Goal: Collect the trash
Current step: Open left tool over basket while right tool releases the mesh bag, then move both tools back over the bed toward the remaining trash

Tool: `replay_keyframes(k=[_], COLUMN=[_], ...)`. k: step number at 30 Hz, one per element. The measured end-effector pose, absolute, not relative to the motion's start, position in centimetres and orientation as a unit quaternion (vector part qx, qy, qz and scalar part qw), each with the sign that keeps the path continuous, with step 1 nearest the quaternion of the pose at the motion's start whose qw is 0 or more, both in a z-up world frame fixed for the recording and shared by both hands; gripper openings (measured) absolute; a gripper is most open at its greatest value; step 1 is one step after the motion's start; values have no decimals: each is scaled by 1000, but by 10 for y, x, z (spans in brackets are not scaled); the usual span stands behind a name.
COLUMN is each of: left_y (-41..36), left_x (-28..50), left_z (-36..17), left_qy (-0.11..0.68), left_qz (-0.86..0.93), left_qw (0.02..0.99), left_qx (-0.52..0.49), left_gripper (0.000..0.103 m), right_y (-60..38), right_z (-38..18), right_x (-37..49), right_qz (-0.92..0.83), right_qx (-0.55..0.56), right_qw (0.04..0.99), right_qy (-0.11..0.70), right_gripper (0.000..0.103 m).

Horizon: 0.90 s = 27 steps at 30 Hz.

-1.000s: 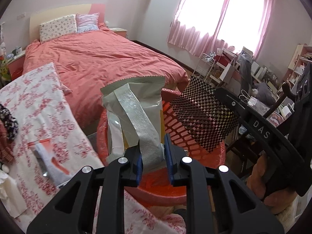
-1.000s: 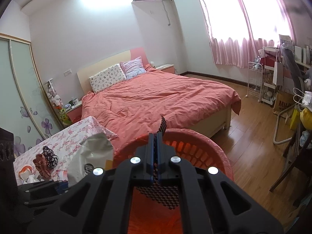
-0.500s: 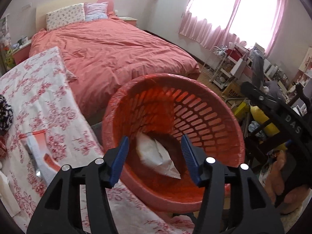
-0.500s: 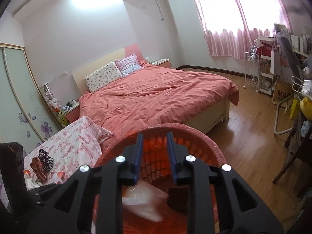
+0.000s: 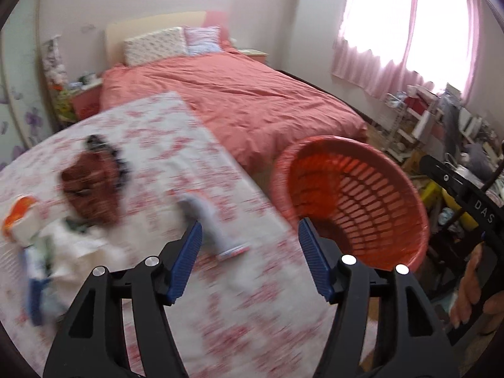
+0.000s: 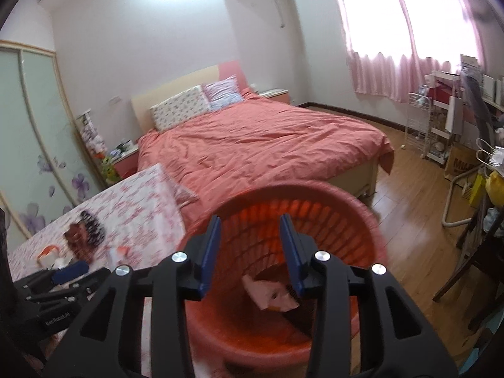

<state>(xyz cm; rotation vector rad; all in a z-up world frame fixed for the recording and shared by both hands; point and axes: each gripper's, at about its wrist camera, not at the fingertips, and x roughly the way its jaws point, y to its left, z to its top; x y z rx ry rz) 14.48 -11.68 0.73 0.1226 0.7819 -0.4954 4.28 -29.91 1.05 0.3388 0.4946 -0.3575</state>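
Floral tablecloth, blurred | red basket bedside | both claws opening, empty

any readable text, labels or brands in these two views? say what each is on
"DAS" – white letters on the black body of the right tongs, left wrist view.
"GenRobot.AI" – small white print on the black body of the left tongs, right wrist view.
"MU" – start of a larger print on the brown paper bag by the white rack; the rest is cut off.
The wrappers in the red basket carry print too blurred to read.
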Motion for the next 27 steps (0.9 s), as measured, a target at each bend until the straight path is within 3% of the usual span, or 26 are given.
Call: replay_keyframes(k=[27], left_y=[132], left_x=[120], left_z=[-6], left_qy=[378], left_qz=[0], left_qw=[924], left_qx=[-51], left_gripper=[68], right_y=[-69], right_z=[-6], right_x=[119], right_qz=[41], right_qx=[106], right_qw=[931], right_qy=[348], right_gripper=[39])
